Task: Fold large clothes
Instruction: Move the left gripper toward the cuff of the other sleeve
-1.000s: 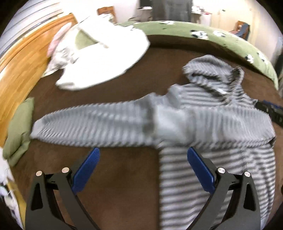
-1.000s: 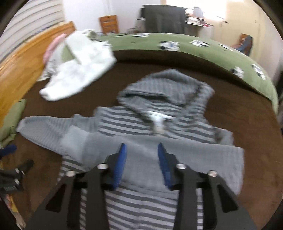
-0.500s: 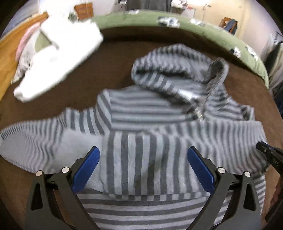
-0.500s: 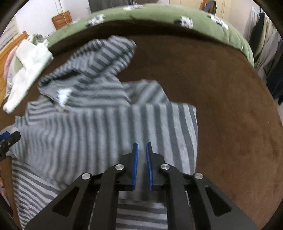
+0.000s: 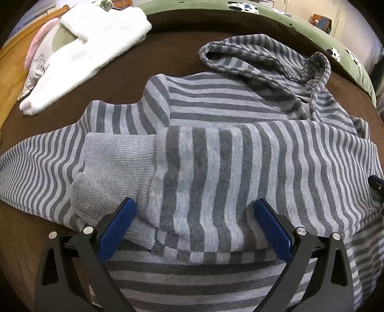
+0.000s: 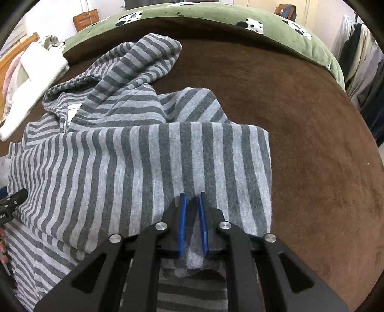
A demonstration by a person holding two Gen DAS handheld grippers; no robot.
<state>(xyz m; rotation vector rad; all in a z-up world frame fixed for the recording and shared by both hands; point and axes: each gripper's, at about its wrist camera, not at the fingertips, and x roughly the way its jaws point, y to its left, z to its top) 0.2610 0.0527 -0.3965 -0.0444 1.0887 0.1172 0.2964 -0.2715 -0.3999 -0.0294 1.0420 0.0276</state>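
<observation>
A grey striped hoodie (image 5: 216, 156) lies spread on the brown bed cover, hood (image 5: 252, 62) at the far side. One sleeve is folded across the chest, and its plain grey ribbed cuff (image 5: 115, 168) rests at the left. My left gripper (image 5: 194, 211) is open and low over this folded sleeve, with a blue pad on each side of the cloth. My right gripper (image 6: 192, 204) is shut on a pinch of the sleeve fabric (image 6: 120, 168) near the folded right edge. A small ridge of cloth shows between its pads.
A white fluffy garment (image 5: 84, 48) lies on the far left of the brown cover (image 6: 312, 144). A green spotted duvet (image 6: 216, 14) rims the far side. The wooden headboard (image 5: 9, 60) is on the left. Clothes (image 6: 360, 60) hang at the right.
Both grippers have come down close onto the hoodie. The left one swung from the outstretched sleeve to over the chest. The right jaws narrowed from partly open to pinching the folded sleeve.
</observation>
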